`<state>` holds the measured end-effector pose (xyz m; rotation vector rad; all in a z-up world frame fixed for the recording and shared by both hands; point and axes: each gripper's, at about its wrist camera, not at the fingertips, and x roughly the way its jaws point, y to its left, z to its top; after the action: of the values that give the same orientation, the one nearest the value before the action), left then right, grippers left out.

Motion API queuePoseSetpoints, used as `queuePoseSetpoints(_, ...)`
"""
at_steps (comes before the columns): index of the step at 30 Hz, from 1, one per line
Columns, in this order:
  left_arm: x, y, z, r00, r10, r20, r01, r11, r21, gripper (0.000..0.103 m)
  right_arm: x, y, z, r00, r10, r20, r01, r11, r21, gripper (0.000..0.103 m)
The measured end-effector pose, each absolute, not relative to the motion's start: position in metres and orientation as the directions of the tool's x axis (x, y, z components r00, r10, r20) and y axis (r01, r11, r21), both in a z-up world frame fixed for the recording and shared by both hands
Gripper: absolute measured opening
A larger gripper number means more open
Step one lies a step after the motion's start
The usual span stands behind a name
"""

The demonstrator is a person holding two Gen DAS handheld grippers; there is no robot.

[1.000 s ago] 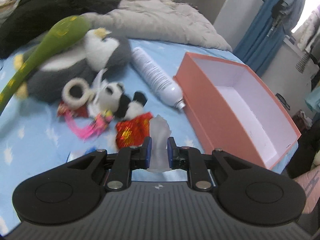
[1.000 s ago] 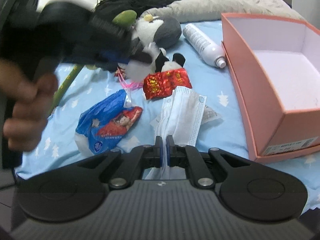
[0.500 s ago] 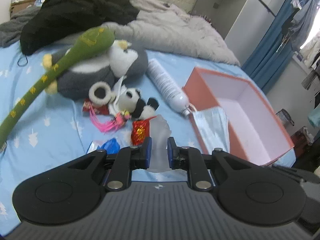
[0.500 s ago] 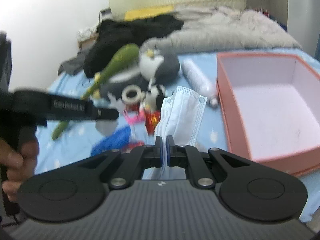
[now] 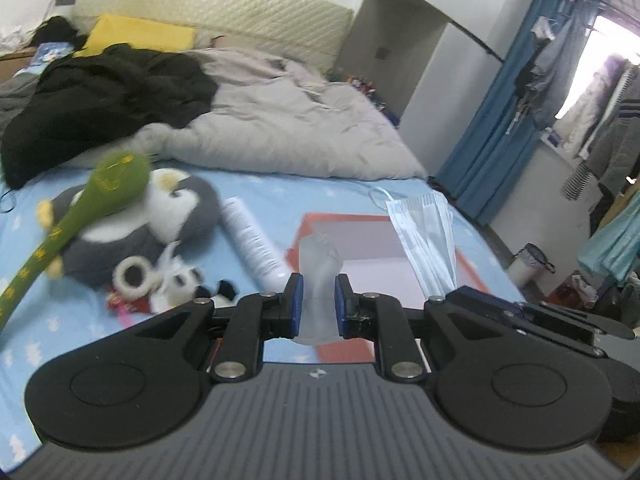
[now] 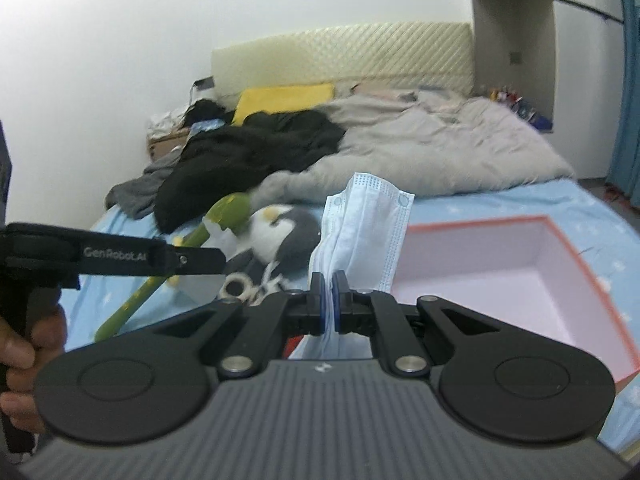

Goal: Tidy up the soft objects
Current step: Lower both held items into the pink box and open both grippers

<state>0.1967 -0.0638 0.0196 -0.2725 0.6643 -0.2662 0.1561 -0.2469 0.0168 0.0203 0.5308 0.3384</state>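
Currently carrying face mask (image 6: 362, 236) toward pink box (image 6: 472, 264); judged as transport step, release not yet due.

Doing it well:
- Get right gripper (image 6: 329, 300) fully over box interior before letting go, not over near rim. Mask limp, likely to drape on wall otherwise.
- Lower first, then open; light pleated fabric tends to drift or cling to pads.
- Watch ear loops, could snag on fingers at release.
- Keep left gripper (image 5: 317, 306) clear of box opening, both tools close together left of box.

Claws:
- Right: jaws nearly together, pinching mask at lower edge, mask standing up above fingertips, in air just left of box.
- Left: jaws narrowly apart, clamped on translucent plastic piece (image 5: 320, 268), whitish, exact item unclear. Sits in front of box in left view.

Remaining soft items left of box on blue sheet: penguin plush (image 5: 160, 216), green plush (image 5: 80, 216), small panda (image 5: 180, 284). White bottle (image 5: 252, 240) between penguin and box.
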Motion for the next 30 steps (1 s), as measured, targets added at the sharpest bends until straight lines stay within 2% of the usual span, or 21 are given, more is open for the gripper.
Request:
queuePoseSetpoints(7,0.225,-0.132,0.006,0.696,-0.403,-0.594,0.240,0.911,-0.337,0.020,0.178,-0.296,0.021,0.823,0.256,-0.506,-0.232,0.966,0.111,0.008)
queuePoseSetpoints(12,0.260,-0.185,-0.025,0.630,-0.421,-0.652,0.297,0.907,-0.298,0.020,0.199,-0.335,0.003,0.808,0.202,-0.554,-0.158,0.979,0.127,0.008)
queuePoseSetpoints(16,0.283,-0.215,-0.054,0.570,-0.441,-0.693,0.305,0.897,-0.321,0.020,0.220,-0.360,-0.020,0.772,0.180,-0.610,-0.114,0.983,0.147,0.008)
queuePoseSetpoints(28,0.348,-0.257,-0.125,0.464,-0.399,-0.791,0.283,0.913,-0.294,0.021,0.279,-0.399,-0.093,0.683,0.166,-0.711,-0.044,0.981,0.187,0.008)
queuePoseSetpoints(29,0.351,-0.258,-0.130,0.458,-0.396,-0.796,0.280,0.914,-0.294,0.021,0.282,-0.400,-0.097,0.676,0.166,-0.718,-0.039,0.981,0.190,0.009)
queuePoseSetpoints(30,0.353,-0.258,-0.133,0.455,-0.392,-0.800,0.277,0.916,-0.291,0.026,0.285,-0.401,-0.101,0.670,0.172,-0.722,-0.035,0.979,0.201,0.010)
